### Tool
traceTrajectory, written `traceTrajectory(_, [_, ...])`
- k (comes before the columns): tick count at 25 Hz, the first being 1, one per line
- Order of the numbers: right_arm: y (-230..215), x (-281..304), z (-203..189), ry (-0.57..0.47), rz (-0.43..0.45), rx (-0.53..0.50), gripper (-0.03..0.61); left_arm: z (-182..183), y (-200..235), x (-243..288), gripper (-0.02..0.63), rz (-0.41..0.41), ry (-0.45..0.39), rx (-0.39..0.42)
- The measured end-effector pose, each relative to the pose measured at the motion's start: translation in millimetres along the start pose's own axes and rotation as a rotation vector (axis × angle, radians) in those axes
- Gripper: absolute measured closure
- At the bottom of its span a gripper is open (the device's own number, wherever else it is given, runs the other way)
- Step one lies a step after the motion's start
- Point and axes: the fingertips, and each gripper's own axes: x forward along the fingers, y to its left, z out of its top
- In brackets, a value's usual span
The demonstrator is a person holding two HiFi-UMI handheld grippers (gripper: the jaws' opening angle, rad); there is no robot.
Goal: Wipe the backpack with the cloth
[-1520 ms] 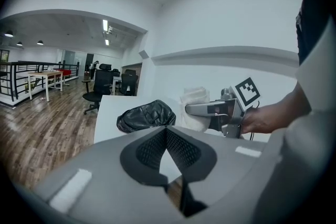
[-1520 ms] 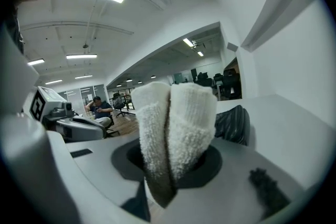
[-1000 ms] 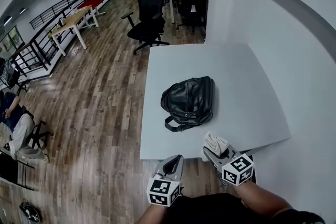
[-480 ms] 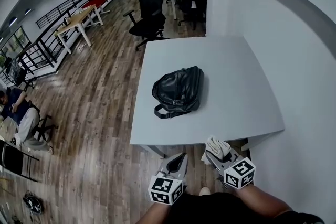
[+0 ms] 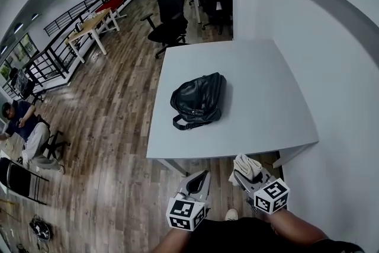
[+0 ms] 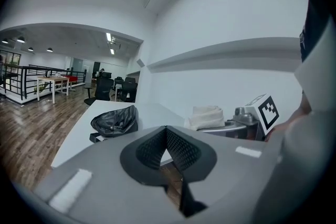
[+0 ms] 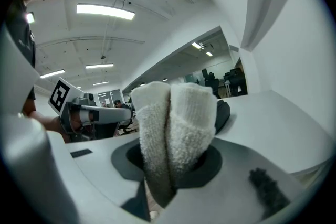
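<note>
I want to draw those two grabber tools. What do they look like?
Both the left gripper and the right gripper have light grey bodies, with black ridged pads lining the jaws. Each carries a white cube printed with black square markers. The person holding them wears a dark top.

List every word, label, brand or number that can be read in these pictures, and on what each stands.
No readable text in any view.
Black leather backpack on the white table: no brand or label shows.
Cubes on the left gripper and right gripper: only black-and-white square patterns, no letters.
Folded white terry cloth: no tag shows.
</note>
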Motion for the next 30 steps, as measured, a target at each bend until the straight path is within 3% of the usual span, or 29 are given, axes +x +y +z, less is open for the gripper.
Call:
traceTrajectory(8, [18,5,6,-0.003,-0.074,-0.006,0.479,8,12,-20,0.607,-0.074,0.006,0.034])
traceTrajectory(20, [82,53,-2,-0.028,-0.129,0.012,0.479,-8,93,-67,0.607,-0.099,0.056,0.086])
traceTrajectory(30, [86,53,2,-0.021,-0.159,0.005,0.482,-12,97,-71,0.607,-0.122,0.045,0.064])
